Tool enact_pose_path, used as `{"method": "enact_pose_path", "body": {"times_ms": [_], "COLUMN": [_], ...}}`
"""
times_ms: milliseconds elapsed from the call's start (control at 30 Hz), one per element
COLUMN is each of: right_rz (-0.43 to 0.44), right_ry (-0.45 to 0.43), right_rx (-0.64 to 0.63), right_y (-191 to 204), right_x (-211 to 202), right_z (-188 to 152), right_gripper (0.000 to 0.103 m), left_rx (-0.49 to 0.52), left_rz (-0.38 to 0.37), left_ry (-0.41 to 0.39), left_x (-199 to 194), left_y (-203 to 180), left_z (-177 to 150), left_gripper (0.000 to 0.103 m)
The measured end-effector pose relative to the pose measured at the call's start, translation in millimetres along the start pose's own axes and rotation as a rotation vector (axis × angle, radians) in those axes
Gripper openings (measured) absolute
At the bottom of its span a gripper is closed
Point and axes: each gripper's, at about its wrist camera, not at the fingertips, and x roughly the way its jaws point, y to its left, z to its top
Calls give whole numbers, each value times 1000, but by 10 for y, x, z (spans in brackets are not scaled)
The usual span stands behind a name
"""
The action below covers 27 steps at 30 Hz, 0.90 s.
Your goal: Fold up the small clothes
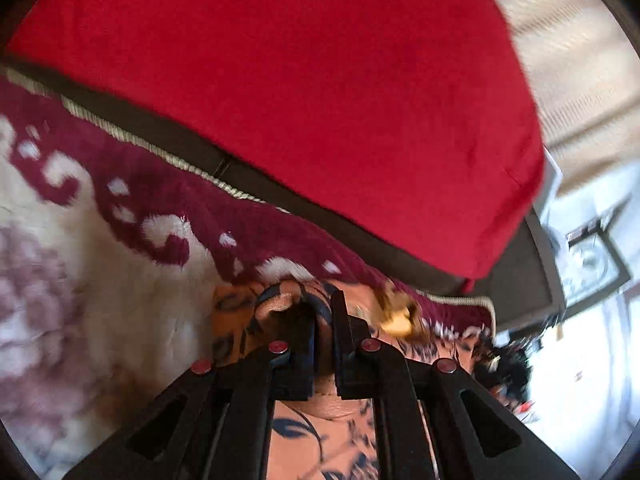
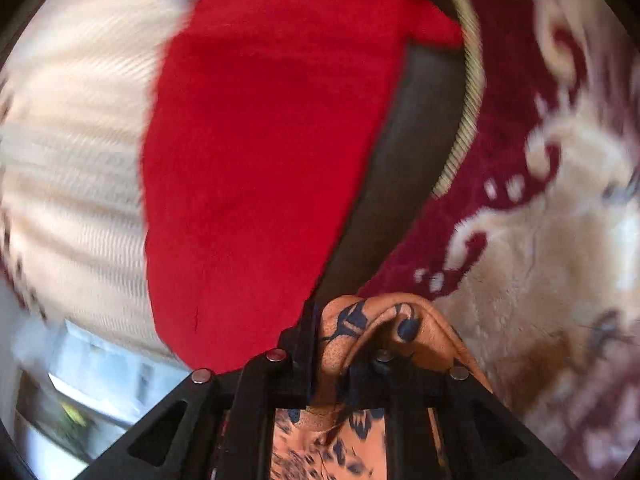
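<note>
An orange garment with dark blue leaf print [image 1: 320,432] lies bunched over a cream and maroon plush blanket [image 1: 100,280]. My left gripper [image 1: 325,320] is shut on a fold of this garment, the cloth pinched between the black fingers. In the right wrist view the same orange garment [image 2: 360,328] is bunched up between the fingers, and my right gripper [image 2: 332,328] is shut on it. The cloth hides the right finger's tip. Both views are motion-blurred.
A large red cushion [image 1: 320,100] sits just beyond both grippers and shows in the right wrist view [image 2: 260,140]. A dark seat edge with pale piping [image 1: 192,152] runs under it. Cream ribbed fabric [image 2: 72,140] lies behind. A bright window area [image 1: 592,320] is at right.
</note>
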Motion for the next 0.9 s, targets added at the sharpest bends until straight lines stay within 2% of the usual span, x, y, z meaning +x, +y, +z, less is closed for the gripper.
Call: {"method": "enact_pose_path", "body": {"times_ms": [33, 67, 100, 167, 233, 300, 367, 400, 467, 500, 533, 567, 600, 700, 800, 900], "right_rz": [14, 22, 20, 56, 113, 114, 113, 107, 59, 47, 37, 14, 0, -96, -161, -197], "right_ry": [6, 8, 17, 5, -68, -114, -156, -154, -118, -108, -95, -74, -59, -4, 86, 164], "right_rx": [46, 94, 146, 244, 287, 293, 238, 198, 74, 34, -18, -79, -115, -297, -424, -460], "right_y": [-154, -301, -433, -669, -788, -792, -666, -567, -268, -173, -52, 106, 165, 445, 574, 625], "right_x": [96, 167, 216, 245, 88, -99, -314, -383, -499, -526, -565, -573, -584, -492, -345, -180], "right_z": [69, 131, 182, 276, 395, 445, 436, 413, 285, 220, 112, -13, -140, -554, -1016, -1376], "right_gripper": [22, 33, 49, 70, 73, 76, 76, 76, 76, 76, 76, 76, 75, 73, 70, 70], "left_rx": [-32, -65, -88, -174, -228, -197, -131, -110, -82, -81, -93, -108, -118, -94, 37, 217], "left_rz": [-14, -41, -66, -64, -113, -57, 5, 41, 146, 186, 221, 243, 251, 199, 230, 230], "left_ry": [7, 11, 7, 45, 30, -1, -44, -98, -240, -323, -395, -428, -432, -341, -234, -133], "left_x": [47, 93, 114, 167, 69, -81, -283, -423, -734, -915, -1073, -1175, -1232, -1146, -795, -442], "left_y": [85, 195, 297, 464, 506, 409, 218, 128, 1, -31, -41, -22, -16, -88, -344, -694], "left_z": [9, 2, -23, -38, -67, -107, -191, -258, -400, -501, -612, -686, -746, -995, -1184, -1312], "left_gripper": [7, 7, 8, 8, 9, 10, 10, 12, 32, 52, 63, 63, 63, 63, 63, 63]}}
